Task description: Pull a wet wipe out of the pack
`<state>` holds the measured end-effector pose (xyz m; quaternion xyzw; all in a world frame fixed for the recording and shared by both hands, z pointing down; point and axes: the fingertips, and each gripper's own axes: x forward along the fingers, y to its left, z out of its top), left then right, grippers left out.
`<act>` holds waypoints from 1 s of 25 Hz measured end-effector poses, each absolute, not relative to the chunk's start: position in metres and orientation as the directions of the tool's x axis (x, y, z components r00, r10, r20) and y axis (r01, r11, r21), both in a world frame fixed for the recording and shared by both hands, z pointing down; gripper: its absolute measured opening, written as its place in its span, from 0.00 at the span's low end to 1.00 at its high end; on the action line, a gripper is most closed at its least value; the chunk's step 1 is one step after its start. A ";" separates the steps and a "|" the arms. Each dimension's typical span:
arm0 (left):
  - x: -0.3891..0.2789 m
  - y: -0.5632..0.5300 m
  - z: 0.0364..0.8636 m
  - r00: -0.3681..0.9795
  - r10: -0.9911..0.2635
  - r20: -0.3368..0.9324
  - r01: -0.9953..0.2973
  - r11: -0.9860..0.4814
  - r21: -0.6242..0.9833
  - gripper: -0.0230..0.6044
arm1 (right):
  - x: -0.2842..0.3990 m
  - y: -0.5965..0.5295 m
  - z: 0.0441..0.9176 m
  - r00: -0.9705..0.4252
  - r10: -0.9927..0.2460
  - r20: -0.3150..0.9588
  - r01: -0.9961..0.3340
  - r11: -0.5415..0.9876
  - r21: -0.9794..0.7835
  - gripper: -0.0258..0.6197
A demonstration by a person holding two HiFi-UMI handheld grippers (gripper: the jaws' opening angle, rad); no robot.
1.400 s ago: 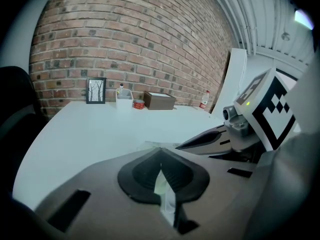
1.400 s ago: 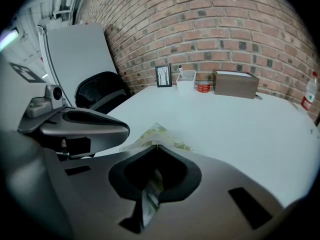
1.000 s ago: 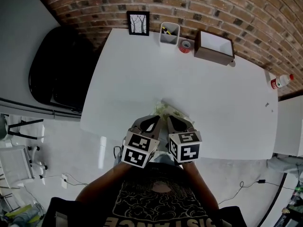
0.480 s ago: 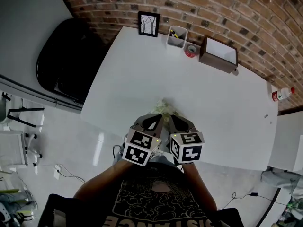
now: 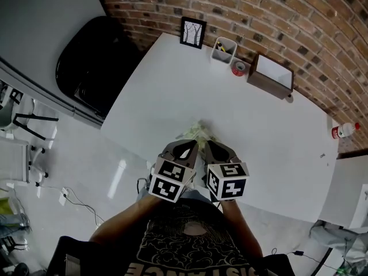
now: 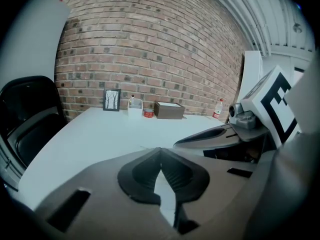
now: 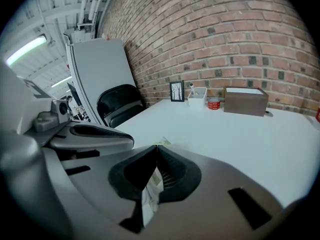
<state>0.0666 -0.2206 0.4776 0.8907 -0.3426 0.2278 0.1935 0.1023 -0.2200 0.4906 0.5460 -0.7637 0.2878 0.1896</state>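
The wet wipe pack (image 5: 197,132), pale green and crumpled, lies on the white table (image 5: 259,131) near its front edge. Both grippers sit side by side just behind it. My left gripper (image 5: 187,144) is shut, its tips meeting (image 6: 160,151). Only a smooth pale strip shows in the slit behind them, and I cannot tell what it is. My right gripper (image 5: 208,144) is also shut (image 7: 156,149), with crinkled whitish-green pack film (image 7: 150,194) caught between its pads. A corner of the pack peeks out past the tips.
Along the far edge by the brick wall stand a small picture frame (image 5: 192,33), a white pen holder (image 5: 223,50), a red tape roll (image 5: 238,69) and a brown box (image 5: 271,75). A bottle (image 5: 340,131) stands at the right, a black chair (image 5: 95,62) at the left.
The head view has shifted a little, so the table sits differently in frame. Both grippers and the pack keep their places, jaws shut throughout.
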 end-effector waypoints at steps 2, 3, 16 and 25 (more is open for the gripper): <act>0.065 -0.218 0.477 0.649 -0.538 0.537 -0.714 -0.676 0.185 0.06 | 0.101 -0.219 0.488 -0.346 -0.723 0.598 -0.938 0.258 -0.230 0.07; 0.064 -0.217 0.476 0.645 -0.545 0.536 -0.719 -0.670 0.185 0.06 | 0.101 -0.218 0.487 -0.350 -0.723 0.596 -0.937 0.266 -0.228 0.07; 0.051 -0.208 0.464 0.643 -0.561 0.520 -0.725 -0.665 0.178 0.06 | 0.101 -0.211 0.473 -0.319 -0.750 0.579 -0.948 0.244 -0.205 0.07; 0.045 -0.195 0.458 0.690 -0.524 0.500 -0.680 -0.706 0.198 0.06 | 0.096 -0.204 0.456 -0.255 -0.789 0.559 -0.967 0.194 -0.167 0.07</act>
